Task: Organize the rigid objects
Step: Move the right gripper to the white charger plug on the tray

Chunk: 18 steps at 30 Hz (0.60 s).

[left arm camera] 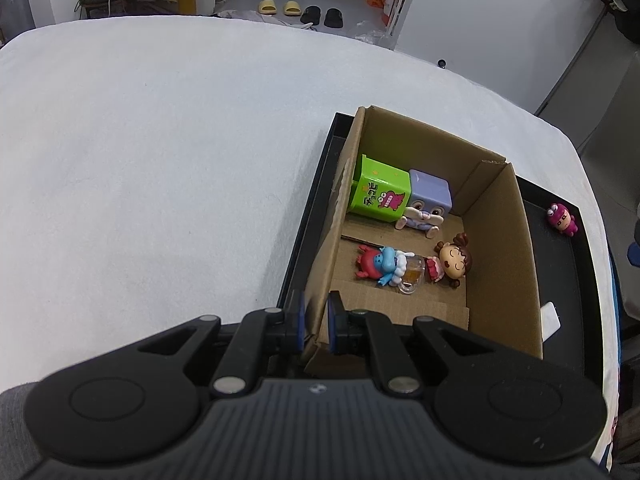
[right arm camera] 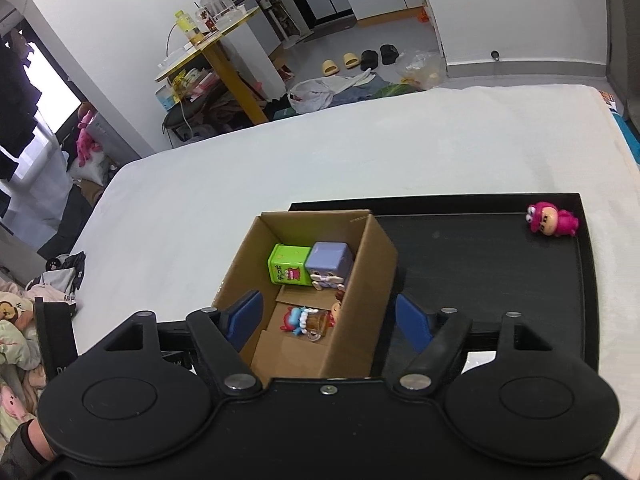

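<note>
An open cardboard box stands on the left part of a black tray. Inside lie a green tin, a purple cube toy, a red-and-blue figure with a small mug and a brown-haired doll. A pink figure lies at the tray's far right corner. My left gripper is shut on the box's near left wall. My right gripper is open, held above the box's near end.
The tray sits on a white cloth-covered surface. Beyond the far edge are slippers, a yellow-legged table and clutter on the floor. Clothes lie at the left.
</note>
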Each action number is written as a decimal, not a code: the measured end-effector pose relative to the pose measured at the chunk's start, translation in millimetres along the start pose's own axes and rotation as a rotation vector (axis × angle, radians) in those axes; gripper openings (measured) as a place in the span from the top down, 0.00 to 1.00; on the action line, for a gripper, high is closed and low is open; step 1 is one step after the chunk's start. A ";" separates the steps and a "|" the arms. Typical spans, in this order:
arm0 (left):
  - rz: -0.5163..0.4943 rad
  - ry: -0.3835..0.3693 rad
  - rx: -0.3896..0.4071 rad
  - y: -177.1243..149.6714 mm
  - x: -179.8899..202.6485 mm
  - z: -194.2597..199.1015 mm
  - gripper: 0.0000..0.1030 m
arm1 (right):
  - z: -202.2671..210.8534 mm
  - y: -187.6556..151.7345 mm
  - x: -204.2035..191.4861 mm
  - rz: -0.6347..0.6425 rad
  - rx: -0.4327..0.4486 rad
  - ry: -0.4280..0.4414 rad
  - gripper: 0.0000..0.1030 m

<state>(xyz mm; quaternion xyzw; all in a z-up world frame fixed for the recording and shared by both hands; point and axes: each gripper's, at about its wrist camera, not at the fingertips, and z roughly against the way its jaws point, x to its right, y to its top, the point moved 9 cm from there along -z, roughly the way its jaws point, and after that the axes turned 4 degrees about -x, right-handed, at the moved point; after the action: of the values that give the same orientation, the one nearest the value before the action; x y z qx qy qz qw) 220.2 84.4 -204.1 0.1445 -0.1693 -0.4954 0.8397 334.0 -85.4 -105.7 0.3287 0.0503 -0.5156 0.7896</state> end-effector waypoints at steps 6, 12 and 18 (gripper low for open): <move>-0.001 0.001 0.000 0.1 0.3 0.1 0.91 | 1.2 -4.4 12.9 -0.017 -0.021 -0.014 0.27; -0.002 0.000 0.000 0.3 0.6 0.3 0.91 | 1.9 0.2 30.7 -0.054 -0.014 -0.031 0.19; 0.002 -0.004 -0.001 1.0 2.1 0.9 0.91 | -18.3 -12.5 44.0 0.008 -0.097 -0.076 0.18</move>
<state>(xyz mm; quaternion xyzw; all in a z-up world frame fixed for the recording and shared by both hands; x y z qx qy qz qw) 221.5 83.0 -202.5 0.1427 -0.1709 -0.4951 0.8398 348.5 -112.4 -144.2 0.2704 0.0440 -0.5217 0.8079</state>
